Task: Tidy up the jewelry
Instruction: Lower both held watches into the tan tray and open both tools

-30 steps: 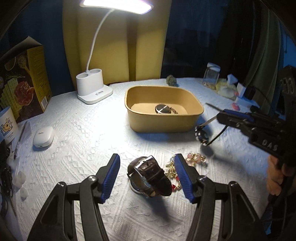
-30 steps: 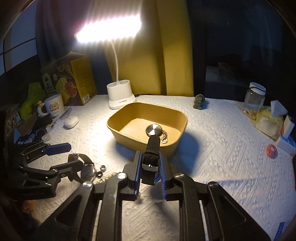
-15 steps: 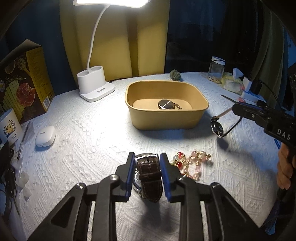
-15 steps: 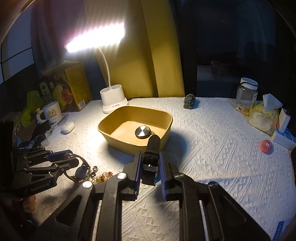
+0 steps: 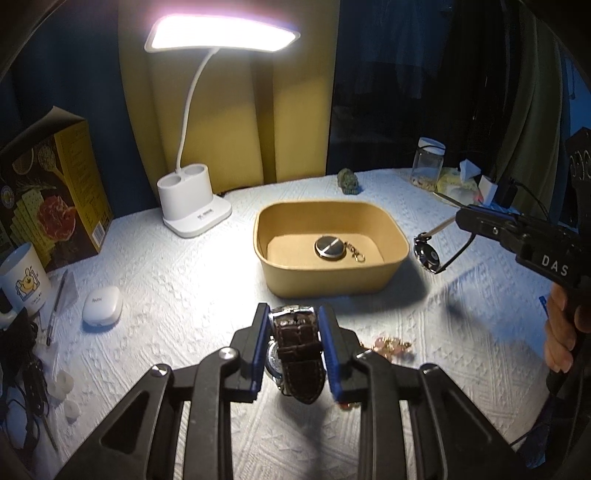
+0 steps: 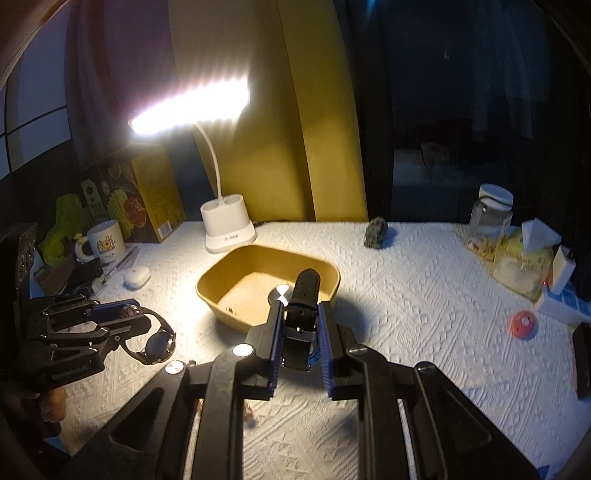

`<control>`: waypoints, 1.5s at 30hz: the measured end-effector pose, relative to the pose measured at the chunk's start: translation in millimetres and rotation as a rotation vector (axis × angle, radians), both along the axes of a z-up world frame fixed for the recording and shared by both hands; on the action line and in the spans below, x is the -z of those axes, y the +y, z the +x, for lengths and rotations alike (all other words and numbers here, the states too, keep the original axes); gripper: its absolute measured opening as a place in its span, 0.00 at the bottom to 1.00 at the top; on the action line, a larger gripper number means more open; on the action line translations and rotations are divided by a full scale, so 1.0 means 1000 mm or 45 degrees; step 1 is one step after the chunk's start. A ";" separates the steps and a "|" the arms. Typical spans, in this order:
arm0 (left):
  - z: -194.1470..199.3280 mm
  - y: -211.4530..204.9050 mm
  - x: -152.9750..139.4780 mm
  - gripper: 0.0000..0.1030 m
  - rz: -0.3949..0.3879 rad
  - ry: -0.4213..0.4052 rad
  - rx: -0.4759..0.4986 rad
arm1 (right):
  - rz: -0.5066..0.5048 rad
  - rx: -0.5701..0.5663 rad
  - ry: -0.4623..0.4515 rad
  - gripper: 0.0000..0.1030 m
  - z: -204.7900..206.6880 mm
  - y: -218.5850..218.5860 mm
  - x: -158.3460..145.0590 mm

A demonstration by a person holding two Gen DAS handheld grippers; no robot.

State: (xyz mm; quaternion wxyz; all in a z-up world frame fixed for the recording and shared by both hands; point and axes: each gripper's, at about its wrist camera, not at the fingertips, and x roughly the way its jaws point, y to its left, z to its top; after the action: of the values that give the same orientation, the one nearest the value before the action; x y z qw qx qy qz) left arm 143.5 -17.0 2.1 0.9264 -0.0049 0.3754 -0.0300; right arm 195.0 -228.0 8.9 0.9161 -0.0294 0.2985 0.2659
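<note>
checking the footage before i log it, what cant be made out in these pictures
- Brown watch dial: left wrist view, hidden behind its own strap and the left hand-held gripper.
- Bead bracelet: left wrist view, mostly behind that gripper's finger.
- Black watch face: right wrist view, hidden by its strap; too small in the left view.
- Pocket watch face: too small.

Lit desk lamp (image 5: 221, 35) (yellow curtain (image 5: 295, 110))
</note>
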 end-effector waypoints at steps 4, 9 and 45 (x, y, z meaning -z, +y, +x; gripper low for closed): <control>0.008 0.002 -0.008 0.25 0.007 -0.025 0.012 | 0.001 -0.006 -0.007 0.16 0.011 0.004 -0.004; 0.021 0.005 -0.016 0.25 0.010 -0.053 0.020 | 0.006 -0.015 0.001 0.16 0.025 0.010 -0.003; 0.103 -0.006 -0.019 0.52 0.006 -0.101 0.132 | 0.002 -0.012 0.092 0.16 0.058 0.017 0.021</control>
State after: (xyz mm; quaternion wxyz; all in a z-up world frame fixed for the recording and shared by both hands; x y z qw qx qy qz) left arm 246.2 -22.6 21.4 0.9377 0.0180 0.3383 -0.0770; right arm 252.9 -211.2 -11.8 0.9035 -0.0206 0.3310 0.2714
